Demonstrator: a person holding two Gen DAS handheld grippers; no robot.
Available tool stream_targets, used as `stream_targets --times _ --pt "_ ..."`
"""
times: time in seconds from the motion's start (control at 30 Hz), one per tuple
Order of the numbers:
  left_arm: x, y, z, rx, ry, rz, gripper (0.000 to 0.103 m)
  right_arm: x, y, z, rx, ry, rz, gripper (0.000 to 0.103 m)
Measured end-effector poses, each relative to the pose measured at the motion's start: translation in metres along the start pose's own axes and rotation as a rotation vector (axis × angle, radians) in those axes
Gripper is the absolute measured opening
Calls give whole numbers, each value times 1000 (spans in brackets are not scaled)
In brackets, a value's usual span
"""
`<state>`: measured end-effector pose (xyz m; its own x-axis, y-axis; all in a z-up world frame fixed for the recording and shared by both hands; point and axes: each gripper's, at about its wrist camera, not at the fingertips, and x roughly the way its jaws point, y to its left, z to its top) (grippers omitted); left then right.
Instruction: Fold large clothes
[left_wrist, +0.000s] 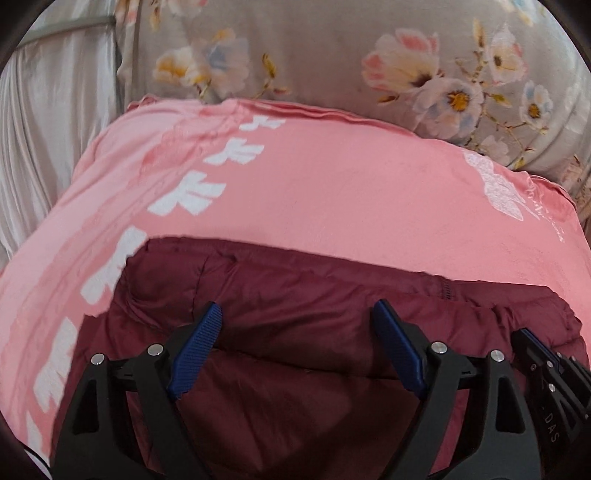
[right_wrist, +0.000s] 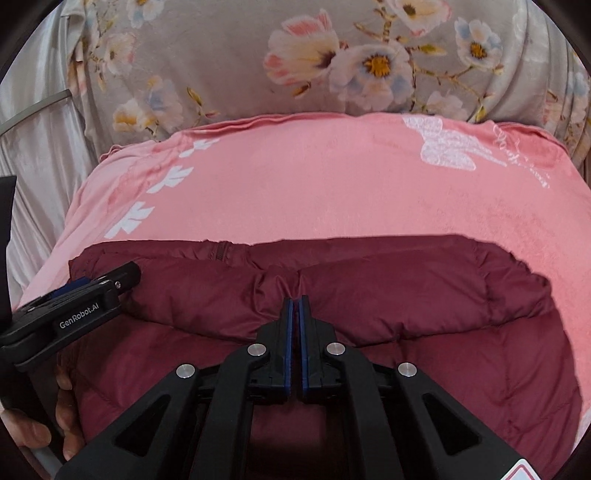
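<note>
A dark red puffer jacket (left_wrist: 295, 295) lies folded on a pink blanket (left_wrist: 332, 184); it also shows in the right wrist view (right_wrist: 369, 288). My left gripper (left_wrist: 297, 314) is open, its blue pads spread over the jacket's folded edge. My right gripper (right_wrist: 296, 301) is shut, its pads pinching a pucker of the jacket fabric at the fold. The left gripper shows at the left of the right wrist view (right_wrist: 92, 291), and the right gripper shows at the right edge of the left wrist view (left_wrist: 535, 343).
The pink blanket (right_wrist: 332, 184) has white leaf prints and a white butterfly. Behind it is a grey floral bedcover (left_wrist: 332, 55), also in the right wrist view (right_wrist: 221, 55). A pale curtain (left_wrist: 48, 129) hangs at the left.
</note>
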<state>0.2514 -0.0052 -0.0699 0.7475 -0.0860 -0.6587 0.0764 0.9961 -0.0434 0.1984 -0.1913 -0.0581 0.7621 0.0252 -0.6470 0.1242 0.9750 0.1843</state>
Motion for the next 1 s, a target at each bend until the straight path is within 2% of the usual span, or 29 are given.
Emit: stream_targets --times 0.13,0.37,0.73,0.93,1.0 --pt "8 9 -9 -43 14 -12 82 7 3 -3 -12 20 -3 0" --pt "12 3 -14 -21 12 19 83 14 3 -6 1 56 2 0" --pt "23 -1 -16 -4 43 38 85 20 6 -7 -23 67 -25 0" --pt "24 -1 -15 -3 46 42 85 19 13 -7 -58 69 -70 0" --pt "24 0 -15 -6 50 30 85 7 18 -6 -67 70 -93 0"
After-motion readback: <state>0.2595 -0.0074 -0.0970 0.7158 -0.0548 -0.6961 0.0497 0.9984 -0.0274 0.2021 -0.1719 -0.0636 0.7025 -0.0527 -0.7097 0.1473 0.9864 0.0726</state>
